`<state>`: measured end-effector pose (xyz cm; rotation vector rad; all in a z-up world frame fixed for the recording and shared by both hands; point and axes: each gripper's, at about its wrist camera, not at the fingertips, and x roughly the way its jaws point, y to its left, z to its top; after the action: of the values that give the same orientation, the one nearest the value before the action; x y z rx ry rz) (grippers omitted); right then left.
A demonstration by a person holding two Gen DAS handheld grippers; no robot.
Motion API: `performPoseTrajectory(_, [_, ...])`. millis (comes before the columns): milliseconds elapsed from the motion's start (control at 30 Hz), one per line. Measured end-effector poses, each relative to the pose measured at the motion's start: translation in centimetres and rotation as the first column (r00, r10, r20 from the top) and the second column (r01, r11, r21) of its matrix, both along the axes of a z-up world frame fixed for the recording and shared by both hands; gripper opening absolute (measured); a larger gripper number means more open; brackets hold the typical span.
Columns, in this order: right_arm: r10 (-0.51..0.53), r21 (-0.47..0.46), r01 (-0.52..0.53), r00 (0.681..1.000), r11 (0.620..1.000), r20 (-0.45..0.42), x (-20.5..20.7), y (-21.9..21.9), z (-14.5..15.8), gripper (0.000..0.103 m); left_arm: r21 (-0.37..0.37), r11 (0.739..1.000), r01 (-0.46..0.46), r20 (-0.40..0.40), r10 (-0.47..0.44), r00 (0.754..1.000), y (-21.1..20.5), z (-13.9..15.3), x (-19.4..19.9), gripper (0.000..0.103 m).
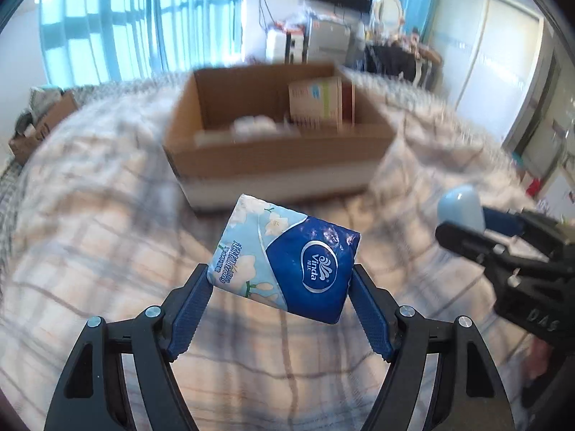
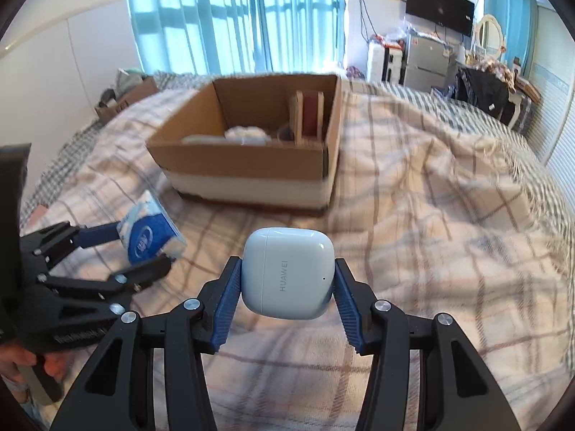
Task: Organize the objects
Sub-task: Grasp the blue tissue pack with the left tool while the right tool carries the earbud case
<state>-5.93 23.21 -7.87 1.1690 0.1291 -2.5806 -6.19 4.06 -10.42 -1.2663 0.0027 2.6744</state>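
Note:
My left gripper is shut on a blue and white Vinda tissue pack, held above the plaid bedspread. My right gripper is shut on a pale blue earbud case, its blue pads pressing both sides. Ahead of both stands an open cardboard box with a brown carton upright inside and some white items on its floor. In the right wrist view the left gripper with the tissue pack shows at the left, and the box lies straight ahead. The right gripper with the earbud case appears at the right of the left wrist view.
The bed carries a rumpled plaid blanket. A second cardboard box sits at the bed's far left. Blue curtains, a wall screen and a cluttered desk stand beyond. A person's hand holds the left gripper's handle.

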Motion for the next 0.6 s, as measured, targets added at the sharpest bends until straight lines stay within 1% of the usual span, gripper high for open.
performPoseTrajectory(100, [0.024,0.008,-0.023,0.999,1.0,-0.046,-0.6,-0.7,2.5,0.05,0.014,1.0,-0.019,-0.078,0.02,0.997,-1.3,3.6,-0.9,0.078])
performPoseTrajectory(167, [0.042,0.014,-0.042,0.996,0.999,-0.074,-1.4,-1.4,4.1,0.05,0.016,0.999,-0.031,-0.12,0.033,0.992,-2.3,5.8,-2.3,0.078])
performPoseTrajectory(267, [0.062,0.025,-0.059,0.991,0.998,-0.12,-3.3,-2.6,6.9,0.05,-0.005,0.999,-0.048,-0.157,0.047,0.986,-2.4,8.1,-5.1,0.078])
performPoseTrajectory(333, [0.073,0.013,-0.072,0.988,0.997,-0.137,-5.0,-3.3,8.4,0.05,-0.003,0.999,-0.051,-0.169,0.05,0.984,-2.9,9.1,-7.0,0.078])
performPoseTrajectory(467, [0.072,0.005,-0.072,0.985,0.997,-0.156,-8.6,-4.8,10.1,0.05,0.001,0.998,-0.063,-0.163,0.062,0.985,-3.5,9.2,-10.5,0.078])
performPoseTrajectory(533, [0.073,-0.014,-0.076,0.988,0.997,-0.139,-10.7,-5.5,10.0,0.05,0.011,0.998,-0.066,-0.146,0.067,0.987,-3.8,8.5,-12.1,0.078])
performPoseTrajectory(600, [0.085,-0.006,-0.086,0.99,0.996,-0.116,-12.4,-6.3,9.2,0.05,0.013,0.998,-0.067,-0.13,0.068,0.989,-4.2,7.4,-13.5,0.078])
